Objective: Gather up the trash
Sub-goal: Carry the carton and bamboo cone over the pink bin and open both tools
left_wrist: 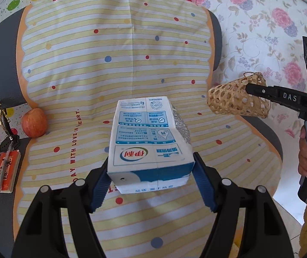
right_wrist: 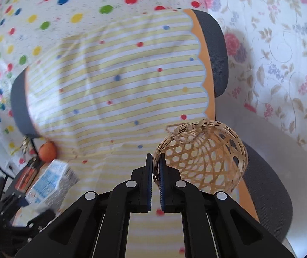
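Item: milk carton (left_wrist: 151,148), near centre of the striped chair cover (left_wrist: 114,49), clamped between left gripper (left_wrist: 151,185) fingers; right gripper (right_wrist: 156,185) pinches woven basket (right_wrist: 207,161) rim, right; advice: level basket mouth before dropping carton in.

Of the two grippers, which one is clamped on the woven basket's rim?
The right gripper: it pinches the basket by its rim, lifted off the chair. The left gripper holds the milk carton instead.
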Demonstrator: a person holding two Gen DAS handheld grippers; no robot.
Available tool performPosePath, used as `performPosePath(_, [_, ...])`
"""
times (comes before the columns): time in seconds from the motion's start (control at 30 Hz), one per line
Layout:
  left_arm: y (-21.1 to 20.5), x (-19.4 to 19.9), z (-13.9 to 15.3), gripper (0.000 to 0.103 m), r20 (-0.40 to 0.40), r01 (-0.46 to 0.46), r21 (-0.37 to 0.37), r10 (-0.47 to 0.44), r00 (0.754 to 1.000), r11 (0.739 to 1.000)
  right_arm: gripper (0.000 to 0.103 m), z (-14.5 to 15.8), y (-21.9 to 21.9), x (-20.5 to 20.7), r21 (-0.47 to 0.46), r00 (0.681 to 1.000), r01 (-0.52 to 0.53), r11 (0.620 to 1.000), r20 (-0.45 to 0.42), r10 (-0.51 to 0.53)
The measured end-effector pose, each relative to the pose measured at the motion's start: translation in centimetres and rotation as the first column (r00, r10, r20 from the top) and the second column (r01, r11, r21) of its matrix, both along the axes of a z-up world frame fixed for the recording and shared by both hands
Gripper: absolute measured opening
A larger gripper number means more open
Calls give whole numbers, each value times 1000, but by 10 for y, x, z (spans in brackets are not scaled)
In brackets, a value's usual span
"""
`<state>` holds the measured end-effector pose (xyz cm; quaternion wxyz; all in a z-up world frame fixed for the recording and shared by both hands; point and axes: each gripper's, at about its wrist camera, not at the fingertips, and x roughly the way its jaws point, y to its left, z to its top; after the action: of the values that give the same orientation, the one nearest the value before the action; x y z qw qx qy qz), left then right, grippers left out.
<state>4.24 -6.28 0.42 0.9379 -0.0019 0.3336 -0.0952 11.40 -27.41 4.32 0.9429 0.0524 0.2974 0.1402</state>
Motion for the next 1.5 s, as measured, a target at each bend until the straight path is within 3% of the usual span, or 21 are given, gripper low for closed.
performPosePath(0.17, [-10,-40,8,69,8,44,30,-44,999,999,7,-4,2,-70,-6,1000,-14,1000,-22,13])
performPosePath(0.43, [-34,-90,1,69,2,128,45,-129,992,991,7,-14,-9,-165,-43,997,81,996,-13,-82])
performPosePath(0.73, [-77,-125,9,69,29,267,31,-268,963,963,7,-17,-49,-234,-57,977,205,977,-55,-208])
performPosePath(0.97, [-101,-129,8,70,15,324,37,-324,946,945,8,-39,-85,-250,-21,947,293,956,-133,-294])
performPosePath(1.03, [-105,-129,6,70,9,329,43,-330,944,943,12,-46,-90,-246,-34,936,314,949,-155,-316])
performPosePath(1.1, [-106,-129,6,70,6,327,46,-328,945,944,28,-52,-93,-242,-52,928,323,945,-181,-327])
performPosePath(1.17, [-105,-128,5,70,4,322,44,-322,947,946,37,-55,-94,-241,-47,926,326,944,-186,-329])
performPosePath(1.5, [-107,-124,-2,70,-23,349,34,-348,937,937,37,-44,-93,-241,-37,935,328,944,-131,-330])
